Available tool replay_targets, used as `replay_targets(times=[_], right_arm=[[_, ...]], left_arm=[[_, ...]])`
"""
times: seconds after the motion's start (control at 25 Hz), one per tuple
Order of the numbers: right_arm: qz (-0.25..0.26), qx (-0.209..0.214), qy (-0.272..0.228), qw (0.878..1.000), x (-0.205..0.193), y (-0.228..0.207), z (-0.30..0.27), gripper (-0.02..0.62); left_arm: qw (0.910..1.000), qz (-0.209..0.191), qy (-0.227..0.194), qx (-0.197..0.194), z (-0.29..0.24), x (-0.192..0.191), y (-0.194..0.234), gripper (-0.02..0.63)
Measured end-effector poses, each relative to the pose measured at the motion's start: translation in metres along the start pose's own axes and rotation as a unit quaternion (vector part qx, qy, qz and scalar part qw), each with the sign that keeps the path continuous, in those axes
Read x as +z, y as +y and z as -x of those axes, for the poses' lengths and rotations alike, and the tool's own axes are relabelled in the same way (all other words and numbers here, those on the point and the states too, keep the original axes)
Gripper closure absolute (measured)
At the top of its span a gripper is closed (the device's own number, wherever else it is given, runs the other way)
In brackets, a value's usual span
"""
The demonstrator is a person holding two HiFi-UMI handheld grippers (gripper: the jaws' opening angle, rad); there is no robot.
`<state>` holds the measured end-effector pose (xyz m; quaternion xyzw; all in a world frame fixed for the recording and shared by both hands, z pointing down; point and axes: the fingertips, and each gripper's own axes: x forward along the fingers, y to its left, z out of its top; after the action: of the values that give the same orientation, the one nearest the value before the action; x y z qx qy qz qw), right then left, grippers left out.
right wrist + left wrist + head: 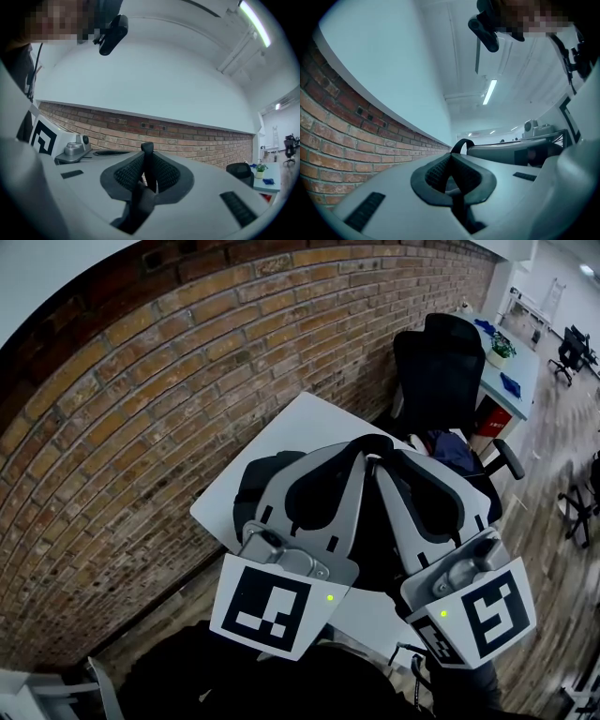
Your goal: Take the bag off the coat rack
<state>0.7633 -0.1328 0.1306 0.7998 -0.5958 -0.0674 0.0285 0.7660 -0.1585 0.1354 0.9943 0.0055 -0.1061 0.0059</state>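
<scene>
Over the white table (281, 442), by the brick wall (141, 427): both your grippers, side by side and pointing roughly level, tips almost touching.
Left gripper (451, 164): clenched on the black strap (461, 143); a loop of it arches up just past the pads.
Right gripper (146, 164): clenched on the strap too; the black band stands upright between the pads and pokes out above them.
Bag (251, 486): the dark bulk directly under the grippers, above the table. I cannot tell whether it rests on the table or hangs clear.
Coat rack: in no view (so I cannot confirm whether the strap is on a hook or free of it).
Chair (441, 362): black office chair beyond the table's far corner, apart from the bag.
Step in hand, as I judge it: bearing the bag by its strap with two grips.
How to do it well: hold both grips firm and level with each other, so the strap does not slide through one pair of pads. Move your two hands as one, since drawing them apart would only tighten the strap between them. If the strap is on a hook, lift straight up before you draw back toward yourself.
Risk: the strap looks thin and the pads hold only a short part of it. A jerk could pull it out and drop the bag.
</scene>
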Motion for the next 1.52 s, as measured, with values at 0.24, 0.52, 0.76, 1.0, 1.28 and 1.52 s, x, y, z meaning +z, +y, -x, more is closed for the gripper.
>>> replay_targets(times=[0.24,0.52,0.76,1.0,1.28,1.52], right_arm=[[-0.004,-0.001,-0.004,1.0,0.002,0.0,0.003,0.536],[0.007,-0.004,0.008,1.0,0.002,-0.001,0.011,0.493],[-0.003,0.0,0.027,1.0,-0.007,-0.006,0.023,0.441],[-0.025,0.016,0.074,0.997,-0.041,-0.014,0.051,0.335],[-0.069,0.044,0.063,0.995,-0.066,-0.003,0.081,0.321],[-0.055,0.066,0.106,0.991,-0.094,0.011,0.099,0.321]], left_arm=[[1.0,0.002,0.001,-0.005,0.0,-0.001,-0.002,0.6],[1.0,0.001,0.003,-0.006,0.001,-0.003,-0.003,0.6],[0.9999,0.002,0.004,-0.011,0.004,-0.003,-0.004,0.6],[0.9999,0.005,0.007,-0.015,0.007,-0.004,-0.004,0.6],[0.9997,0.0,0.013,-0.022,0.008,-0.008,-0.005,0.6],[0.9995,-0.008,0.015,-0.025,0.005,-0.008,-0.008,0.6]])
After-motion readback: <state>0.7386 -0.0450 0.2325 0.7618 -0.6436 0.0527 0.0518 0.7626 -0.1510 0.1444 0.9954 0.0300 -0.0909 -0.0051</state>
